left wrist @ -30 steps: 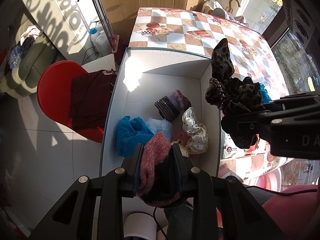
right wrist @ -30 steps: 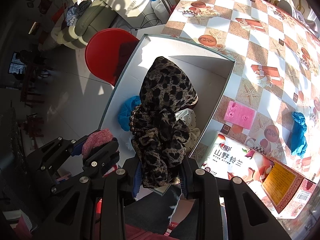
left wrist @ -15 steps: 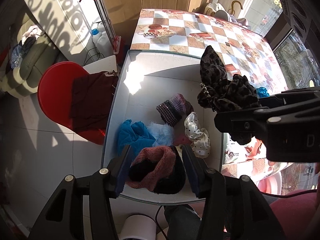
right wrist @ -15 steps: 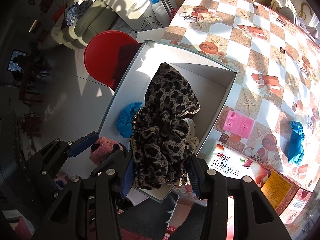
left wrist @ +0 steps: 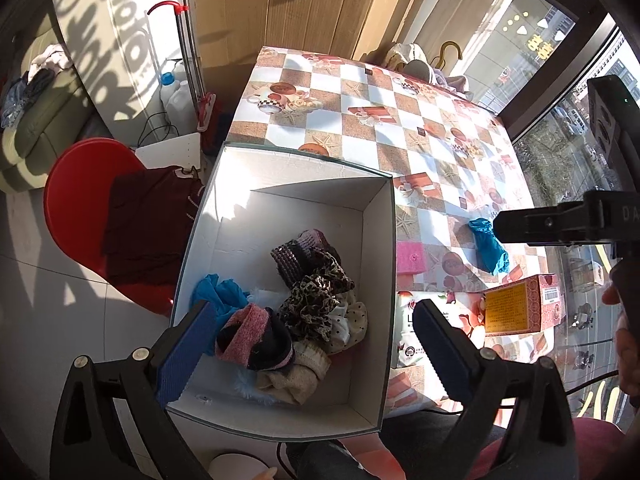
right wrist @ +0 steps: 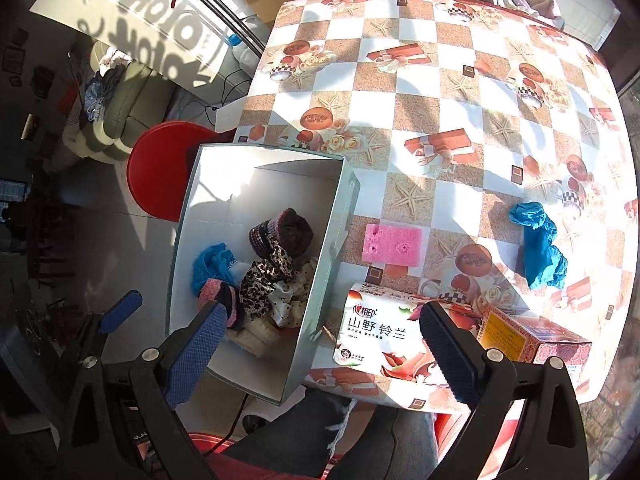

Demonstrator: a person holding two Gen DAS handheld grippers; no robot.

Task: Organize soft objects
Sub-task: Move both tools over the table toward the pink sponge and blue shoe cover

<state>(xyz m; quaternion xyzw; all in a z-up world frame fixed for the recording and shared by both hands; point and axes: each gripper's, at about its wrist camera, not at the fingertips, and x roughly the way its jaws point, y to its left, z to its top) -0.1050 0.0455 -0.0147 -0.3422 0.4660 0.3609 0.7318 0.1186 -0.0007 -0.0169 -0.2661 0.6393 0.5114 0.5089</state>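
Observation:
A white open box (left wrist: 372,240) (right wrist: 336,240) stands at the table's near left edge and holds several soft items. Among them are a leopard-print scrunchie (left wrist: 316,300) (right wrist: 260,284), a pink and black knit piece (left wrist: 252,332) (right wrist: 216,294) and a blue cloth (left wrist: 218,292). My left gripper (left wrist: 312,352) is open and empty above the box's near end. My right gripper (right wrist: 316,354) is open and empty above the box's near right wall. A pink sponge (right wrist: 392,245) (left wrist: 414,257) and a blue cloth (right wrist: 540,246) (left wrist: 490,245) lie on the checkered table (right wrist: 440,80).
A tissue pack (right wrist: 384,336) and a red carton (right wrist: 532,338) sit at the table's near edge. A red chair (left wrist: 80,200) with a dark garment (left wrist: 148,220) stands left of the box. A mop (left wrist: 188,60) and bottles stand by the wall.
Both grippers opened and rose. The leopard scrunchie and the pink and black knit piece dropped into the box. The right gripper shifted right toward the table.

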